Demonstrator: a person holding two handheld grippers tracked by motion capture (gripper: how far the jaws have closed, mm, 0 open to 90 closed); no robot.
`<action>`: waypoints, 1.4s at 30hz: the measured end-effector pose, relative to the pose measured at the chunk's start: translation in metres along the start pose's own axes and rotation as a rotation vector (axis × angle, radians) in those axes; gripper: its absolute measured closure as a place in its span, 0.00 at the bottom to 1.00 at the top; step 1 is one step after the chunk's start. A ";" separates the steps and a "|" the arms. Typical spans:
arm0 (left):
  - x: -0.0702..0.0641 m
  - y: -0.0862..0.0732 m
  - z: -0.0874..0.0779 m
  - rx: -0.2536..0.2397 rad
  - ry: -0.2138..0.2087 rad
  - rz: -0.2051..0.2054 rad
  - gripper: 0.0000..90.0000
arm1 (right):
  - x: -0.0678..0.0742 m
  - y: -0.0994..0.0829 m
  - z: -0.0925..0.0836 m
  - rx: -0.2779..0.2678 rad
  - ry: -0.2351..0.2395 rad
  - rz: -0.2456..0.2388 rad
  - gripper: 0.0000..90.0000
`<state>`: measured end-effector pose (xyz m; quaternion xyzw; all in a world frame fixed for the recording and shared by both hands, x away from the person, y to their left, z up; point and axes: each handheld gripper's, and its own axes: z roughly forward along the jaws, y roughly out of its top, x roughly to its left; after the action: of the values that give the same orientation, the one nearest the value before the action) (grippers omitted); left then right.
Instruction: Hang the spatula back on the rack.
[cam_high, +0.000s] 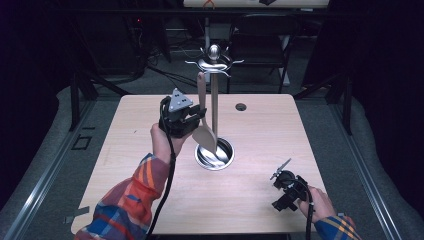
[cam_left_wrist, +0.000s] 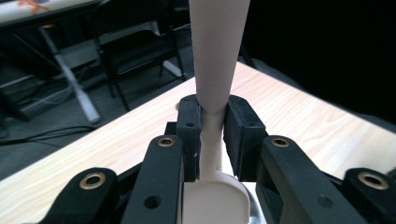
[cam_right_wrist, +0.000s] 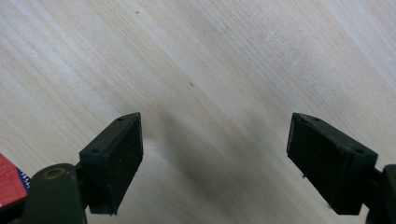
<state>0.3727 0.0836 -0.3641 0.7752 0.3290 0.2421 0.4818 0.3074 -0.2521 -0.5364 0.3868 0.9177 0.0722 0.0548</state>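
High view: the left claw (cam_high: 192, 120) sits at about 10 o'clock from the table (cam_high: 150, 125) centre, clamped on the neck of a pale spatula (cam_high: 202, 112) that stands upright just beside the pole of a metal utensil stand (cam_high: 215, 107), its blade over the stand's round base. Left gripper view shows both jaws pressing the spatula (cam_left_wrist: 215, 70) handle. At 5 o'clock the right claw (cam_high: 285, 192) hovers, jaws spread wide over bare wood.

Utensil stand (cam_high: 214, 100) blocks table (cam_high: 150, 120) centre beside left gripper (cam_high: 192, 117); tabletop around right gripper (cam_high: 286, 186) open.
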 end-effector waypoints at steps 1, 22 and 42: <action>0.000 0.000 0.000 0.000 0.000 0.000 0.85 | 0.000 0.000 0.000 0.000 0.000 0.000 0.20; 0.003 0.001 -0.001 0.022 0.015 0.062 0.85 | 0.001 0.000 -0.002 0.003 -0.001 -0.010 0.20; 0.009 -0.004 -0.010 0.020 -0.021 0.065 0.72 | 0.001 0.001 0.000 -0.001 0.000 -0.003 0.20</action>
<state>0.3709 0.0968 -0.3628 0.7927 0.3010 0.2460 0.4696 0.3069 -0.2507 -0.5360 0.3853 0.9183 0.0728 0.0550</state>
